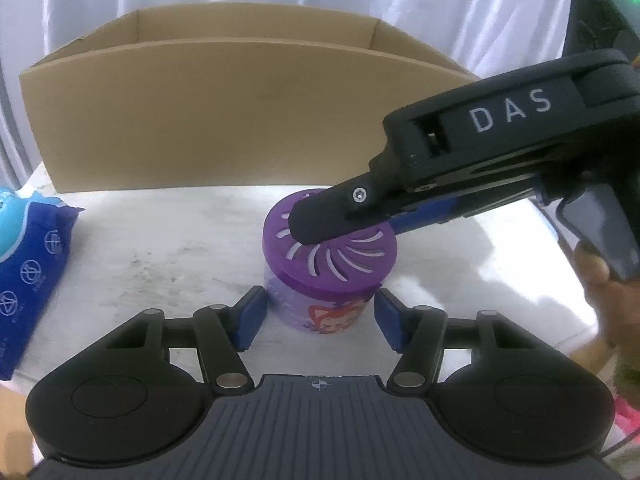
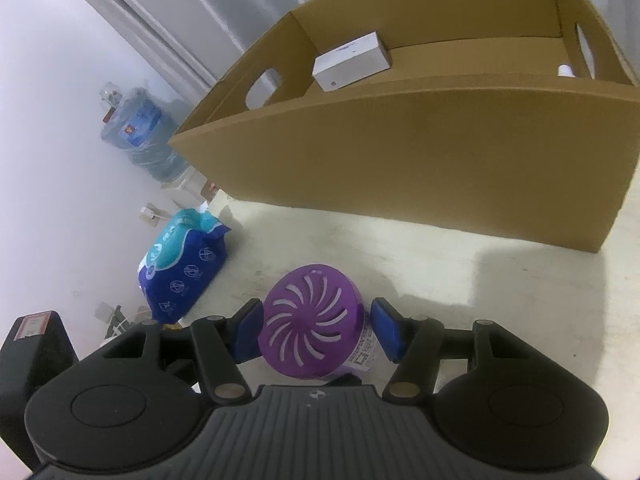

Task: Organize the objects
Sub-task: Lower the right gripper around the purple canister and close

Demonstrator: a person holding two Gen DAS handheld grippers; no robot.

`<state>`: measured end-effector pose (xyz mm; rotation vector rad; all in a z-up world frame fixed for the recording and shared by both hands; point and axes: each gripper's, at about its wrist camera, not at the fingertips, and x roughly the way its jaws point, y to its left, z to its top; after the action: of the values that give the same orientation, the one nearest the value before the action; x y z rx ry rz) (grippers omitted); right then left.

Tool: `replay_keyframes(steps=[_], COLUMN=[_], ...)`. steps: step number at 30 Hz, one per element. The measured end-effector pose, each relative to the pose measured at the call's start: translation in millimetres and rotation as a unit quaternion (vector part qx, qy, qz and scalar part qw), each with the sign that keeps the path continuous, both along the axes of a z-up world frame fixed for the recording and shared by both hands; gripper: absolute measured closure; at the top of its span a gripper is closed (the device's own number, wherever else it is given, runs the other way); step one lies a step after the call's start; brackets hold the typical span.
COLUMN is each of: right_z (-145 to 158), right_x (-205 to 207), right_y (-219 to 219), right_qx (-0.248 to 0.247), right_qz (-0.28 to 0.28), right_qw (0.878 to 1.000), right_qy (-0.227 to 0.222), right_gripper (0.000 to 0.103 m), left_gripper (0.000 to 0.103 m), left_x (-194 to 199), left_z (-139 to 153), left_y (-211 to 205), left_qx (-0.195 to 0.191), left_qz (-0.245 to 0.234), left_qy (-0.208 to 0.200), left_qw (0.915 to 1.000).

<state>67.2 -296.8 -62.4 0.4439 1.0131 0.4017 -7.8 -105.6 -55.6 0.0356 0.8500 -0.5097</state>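
Standing upright on table (image 1: 168,232), purple jar (image 1: 324,280) sits between both tools; left tool (image 1: 320,316) spread, pads apart from jar; right tool (image 2: 316,332) spread around lid, contact unclear.

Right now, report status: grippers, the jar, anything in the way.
Left gripper and right gripper both straddle the purple jar, fingers not clearly pressing. Jar upright on table. Cardboard box behind, open; path clear.

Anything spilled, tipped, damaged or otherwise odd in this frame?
Nothing spilled or damaged. The purple air freshener jar stands upright on the table, and the blue wipes pack lies flat. One oddity: both the left gripper and right gripper bracket that one jar.
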Motion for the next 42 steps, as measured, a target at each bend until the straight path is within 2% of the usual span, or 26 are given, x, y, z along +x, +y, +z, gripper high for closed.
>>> replay_keyframes(steps=[22, 42], right_z=[-5.9, -4.1], right_x=[-2.8, -5.0], right_y=[-6.2, -3.1], right_qx=[-0.008, -0.006], right_qz=[-0.003, 0.000], right_qw=[1.000, 1.000], right_qy=[0.010, 0.008], right_gripper=[0.041, 0.041], left_gripper=[0.043, 0.043], left_x=[9.5, 6.6], left_z=[6.4, 11.4], left_y=[3.8, 23.5], left_qx=[0.033, 0.035], left_qz=[-0.020, -0.008], left_qy=[-0.014, -0.008], left_qw=[0.9991, 0.9993])
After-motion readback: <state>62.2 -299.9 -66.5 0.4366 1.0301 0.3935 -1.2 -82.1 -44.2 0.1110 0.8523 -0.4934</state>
